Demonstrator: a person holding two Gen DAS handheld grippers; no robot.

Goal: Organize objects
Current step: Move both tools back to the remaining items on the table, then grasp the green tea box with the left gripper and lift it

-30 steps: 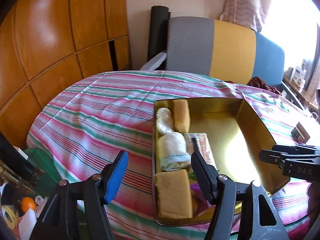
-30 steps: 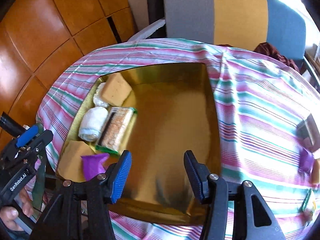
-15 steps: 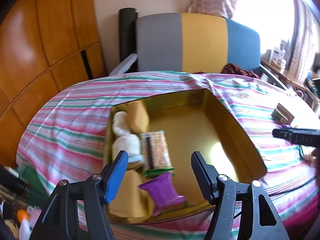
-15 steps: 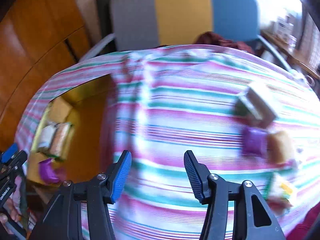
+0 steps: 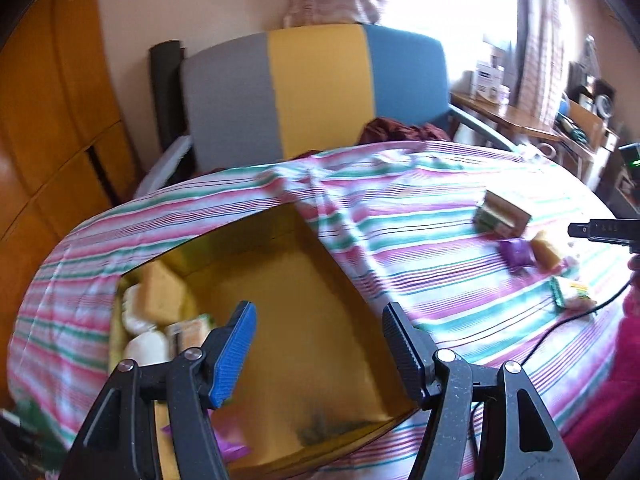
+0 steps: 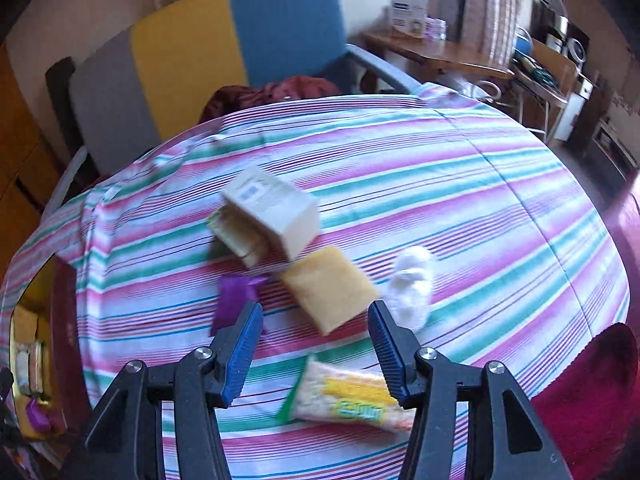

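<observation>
The open gold box (image 5: 312, 320) lies on the striped cloth (image 5: 420, 264). Along its left side sit a yellow sponge (image 5: 160, 292), white rolls (image 5: 146, 346), a cracker packet (image 5: 192, 330) and a purple packet (image 5: 228, 444). My left gripper (image 5: 316, 344) hangs open over the box with nothing between its fingers. My right gripper (image 6: 316, 344) is open above loose items on the cloth: a carton of crackers (image 6: 268, 212), a yellow sponge (image 6: 328, 288), a purple packet (image 6: 234, 296), a white roll (image 6: 412, 292) and a snack packet (image 6: 352, 400). It holds nothing.
A grey, yellow and blue chair (image 5: 320, 92) with a dark red cloth (image 6: 272, 90) on it stands behind the table. Wooden cupboards (image 5: 48, 120) are to the left, a cluttered desk (image 6: 440, 56) to the right. A red sleeve (image 6: 580, 392) and a black cable (image 5: 560, 328) lie at the right.
Both grippers swung to the right. The right one left the gold box and now hangs over the loose items on the cloth. The box has slid to the lower left in the left wrist view.
</observation>
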